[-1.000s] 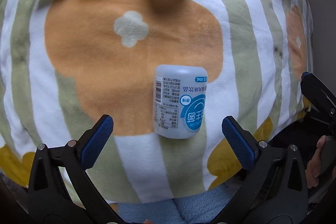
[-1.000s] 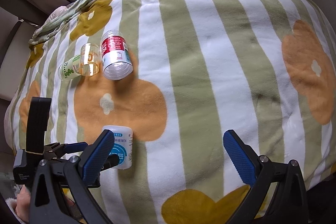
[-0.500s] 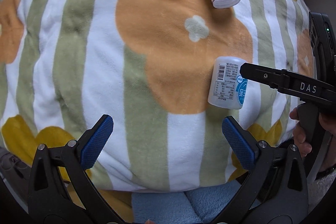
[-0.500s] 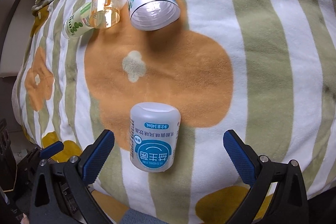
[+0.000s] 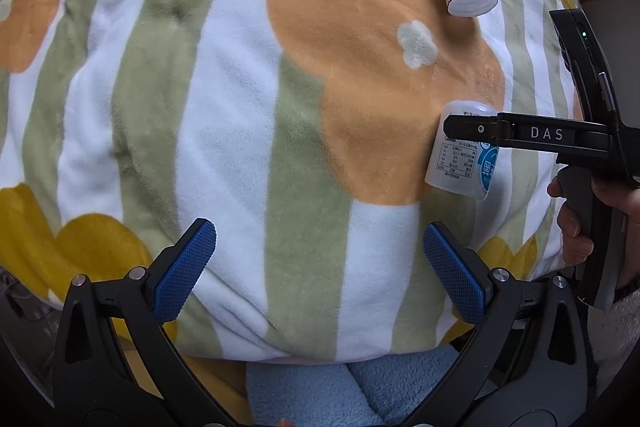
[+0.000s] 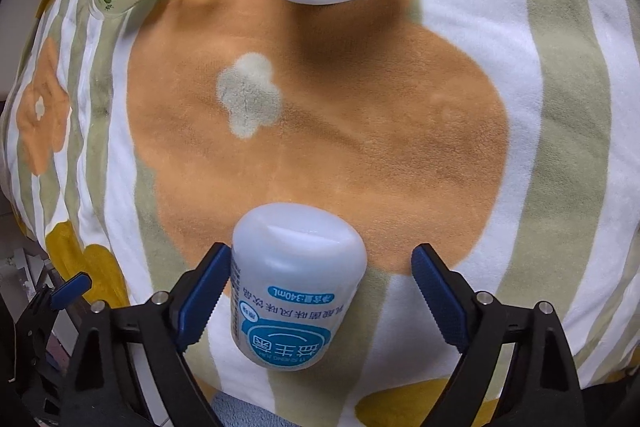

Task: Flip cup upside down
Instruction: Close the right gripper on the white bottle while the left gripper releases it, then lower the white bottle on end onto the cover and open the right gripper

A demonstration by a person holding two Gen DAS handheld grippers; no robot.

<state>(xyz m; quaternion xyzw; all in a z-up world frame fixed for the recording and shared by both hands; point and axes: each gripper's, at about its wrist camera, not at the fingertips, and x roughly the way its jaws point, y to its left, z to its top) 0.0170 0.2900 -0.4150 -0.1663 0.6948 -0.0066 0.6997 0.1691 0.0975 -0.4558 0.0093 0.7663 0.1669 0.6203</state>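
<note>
Blanket (image 6: pixel 360 147) unchanged; right claw (image 6: pixel 320 291) now straddles cup (image 6: pixel 294 287).

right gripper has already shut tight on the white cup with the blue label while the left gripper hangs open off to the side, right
Not quite. The right gripper is not shut: its jaws are open on either side of the white cup, one at the cup's side and the other clear of it, as the right wrist view shows. The rest holds: the left gripper hangs open off to the side, over the blanket.
</note>
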